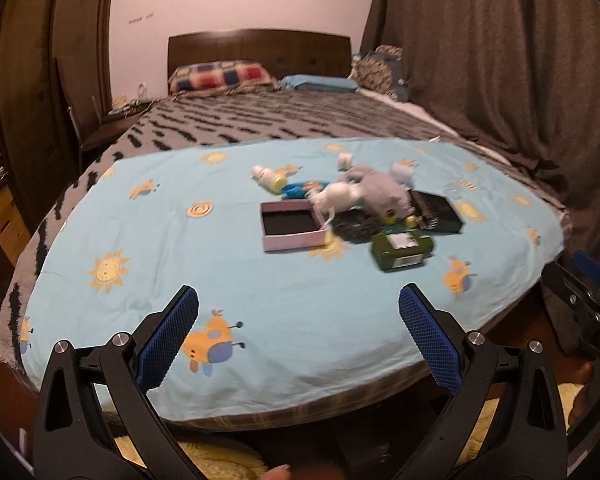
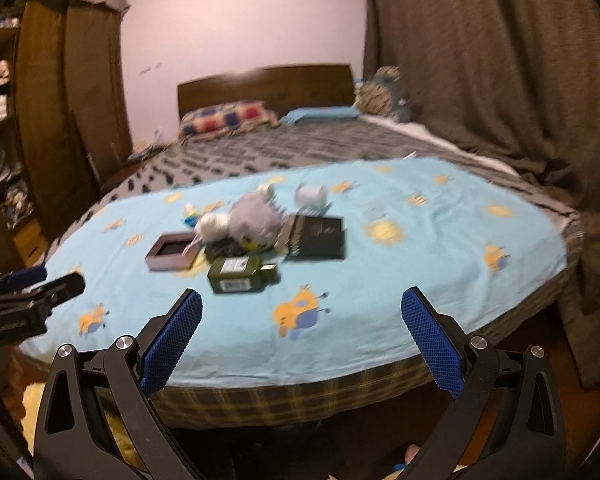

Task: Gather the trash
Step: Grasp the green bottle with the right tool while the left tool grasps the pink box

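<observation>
Clutter sits mid-sheet on the bed (image 1: 100,208): from the left view, left gripper (image 1: 298,332) spread wide, empty, off the near edge. From the right view, right gripper (image 2: 302,334) equally wide; green box (image 2: 238,276) nearest. Approach stage; next, reach in and choose.

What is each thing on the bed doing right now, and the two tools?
Left tool: open, holding nothing.
Right tool: open, holding nothing.
Pink box: lid off, looks empty.
Green box: closed, lying flat.
Black box: closed, lying flat.
Grey plush toy: lying on the pile.
Blue sheet: spread flat.
</observation>
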Action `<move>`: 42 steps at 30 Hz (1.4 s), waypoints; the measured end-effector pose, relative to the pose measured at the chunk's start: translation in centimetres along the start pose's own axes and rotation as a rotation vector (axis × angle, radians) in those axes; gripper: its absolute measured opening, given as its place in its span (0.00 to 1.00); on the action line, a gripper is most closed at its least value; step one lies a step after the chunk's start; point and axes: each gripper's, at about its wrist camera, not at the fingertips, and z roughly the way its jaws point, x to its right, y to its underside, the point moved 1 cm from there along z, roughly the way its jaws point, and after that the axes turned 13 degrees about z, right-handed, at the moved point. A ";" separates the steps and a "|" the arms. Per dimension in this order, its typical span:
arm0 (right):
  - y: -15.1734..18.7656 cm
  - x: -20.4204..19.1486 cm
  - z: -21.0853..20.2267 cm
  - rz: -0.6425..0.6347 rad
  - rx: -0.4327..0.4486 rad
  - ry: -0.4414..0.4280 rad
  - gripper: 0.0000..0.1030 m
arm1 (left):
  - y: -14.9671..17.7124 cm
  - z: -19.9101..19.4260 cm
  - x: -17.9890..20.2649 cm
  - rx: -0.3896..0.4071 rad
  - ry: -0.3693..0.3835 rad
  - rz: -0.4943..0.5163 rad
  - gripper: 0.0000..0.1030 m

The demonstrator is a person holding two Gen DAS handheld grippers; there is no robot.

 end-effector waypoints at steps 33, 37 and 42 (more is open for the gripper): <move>1.1 -3.1 17.1 -0.031 -0.150 -0.033 0.84 | -1.6 17.3 -2.0 -0.244 0.203 0.033 0.92; 1.0 -2.2 16.9 -0.013 -0.159 -0.060 0.84 | -1.7 19.7 -1.3 -0.264 0.189 0.016 0.92; 0.8 -1.8 17.3 0.001 -0.160 -0.087 0.84 | -1.8 21.0 -1.1 -0.257 0.135 0.009 0.77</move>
